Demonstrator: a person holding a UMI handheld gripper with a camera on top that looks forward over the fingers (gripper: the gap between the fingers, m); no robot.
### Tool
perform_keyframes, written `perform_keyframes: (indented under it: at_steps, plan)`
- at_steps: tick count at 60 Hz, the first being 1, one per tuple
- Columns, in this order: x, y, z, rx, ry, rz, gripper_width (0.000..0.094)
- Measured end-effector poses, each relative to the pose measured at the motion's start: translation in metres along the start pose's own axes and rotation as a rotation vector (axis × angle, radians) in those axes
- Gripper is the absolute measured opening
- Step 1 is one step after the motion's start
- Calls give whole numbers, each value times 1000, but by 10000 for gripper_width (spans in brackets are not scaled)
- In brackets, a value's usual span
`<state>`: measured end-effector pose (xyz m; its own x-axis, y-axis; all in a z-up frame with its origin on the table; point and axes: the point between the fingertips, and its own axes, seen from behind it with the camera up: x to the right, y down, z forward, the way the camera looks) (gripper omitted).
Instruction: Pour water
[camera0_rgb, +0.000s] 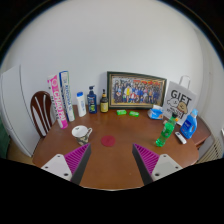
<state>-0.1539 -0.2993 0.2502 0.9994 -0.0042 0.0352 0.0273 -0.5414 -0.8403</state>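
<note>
Fingers (111, 165) apart and empty above the table (110, 168); cup (81, 131), bottles (91, 100), framed photo (137, 91) beyond.

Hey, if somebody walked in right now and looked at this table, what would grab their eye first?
Probably the framed group photo leaning against the wall at the back of the round wooden table. Next, the white gift bag to its right, with a green bottle in front of it. A white cup sits just ahead of the open gripper, which holds nothing.
</note>
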Motion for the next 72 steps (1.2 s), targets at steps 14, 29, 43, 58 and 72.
perform_keyframes:
  at_steps: [14,29,43,58,72]
  plan:
    - [82,31,27,-1,74,28,854]
    - [214,52,96,87,144,9,858]
    - [308,50,195,126,133,66,853]
    - [325,42,280,155,38,46,739]
    - [329,38,295,217,30,61,421]
